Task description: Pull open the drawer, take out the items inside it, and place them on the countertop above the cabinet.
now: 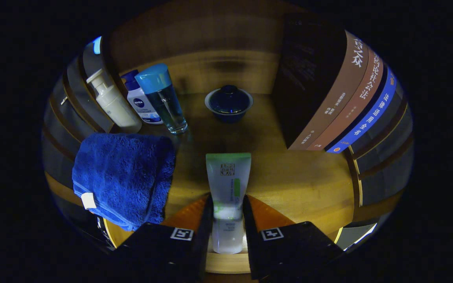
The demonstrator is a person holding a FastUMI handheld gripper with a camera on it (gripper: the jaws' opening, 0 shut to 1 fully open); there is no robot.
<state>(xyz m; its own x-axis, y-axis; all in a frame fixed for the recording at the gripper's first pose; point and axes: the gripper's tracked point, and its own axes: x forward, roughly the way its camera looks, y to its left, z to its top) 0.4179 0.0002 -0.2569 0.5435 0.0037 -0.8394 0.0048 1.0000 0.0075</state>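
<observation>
Gripper view, one entry: tongs at lower centre of the frame, both fingers pressed against the sides of a squeeze tube, pinching it near its cap end; tube pale and translucent, flat-crimped green top edge pointing away from the fingers, green stripe down its face, smooth plastic. Table: warm wooden top, smooth with visible grain, its near edge curving across the lower frame just behind the fingers; the broadest bare stretch lies at centre and lower right, between the tube and the books. Towel, left of centre: deep blue, thick terry pile, folded into a soft mound with a small white tag at its lower corner, overhanging the table's near left edge. Upper left, a tight cluster against the back: cream pump bottle, matte plastic; white lotion bottle with blue cap, just beside it; clear tube, glassy body, light blue cap uppermost, leaning. Upper centre: lidded bowl, dark blue glaze, round, pale rim, knob on the lid, standing apart from all else. Right side: row of books, upright spines in brown, brown and blue, hard straight edges walling off that side. Wooden back panel closes the far edge.
</observation>
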